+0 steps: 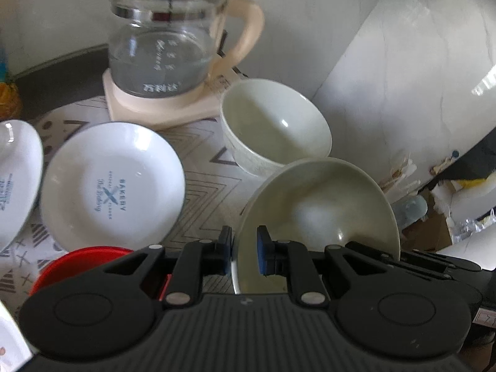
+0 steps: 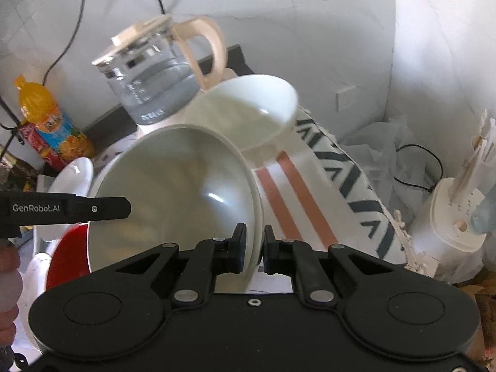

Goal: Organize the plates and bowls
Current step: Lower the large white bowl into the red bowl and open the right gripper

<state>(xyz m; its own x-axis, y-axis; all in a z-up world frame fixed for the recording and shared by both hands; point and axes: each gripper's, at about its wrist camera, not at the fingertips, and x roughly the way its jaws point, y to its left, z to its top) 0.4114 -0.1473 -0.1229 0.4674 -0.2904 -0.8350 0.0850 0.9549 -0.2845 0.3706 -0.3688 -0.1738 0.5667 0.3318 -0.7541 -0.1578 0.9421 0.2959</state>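
Note:
A pale greenish bowl hangs tilted with its inside facing the camera. My left gripper is shut on its near left rim. In the right wrist view the same bowl has my right gripper shut on its near right rim, where a second white edge lies against the outside. The left gripper reaches that bowl's left rim. The right gripper shows at the lower right of the left wrist view. A second, deeper bowl stands behind. A white "BAKERY" plate and another plate lie to the left.
A glass kettle on a cream base stands at the back on the patterned mat. A red dish lies near under the left gripper. An orange drink bottle is far left. A white appliance sits beyond the table's right edge.

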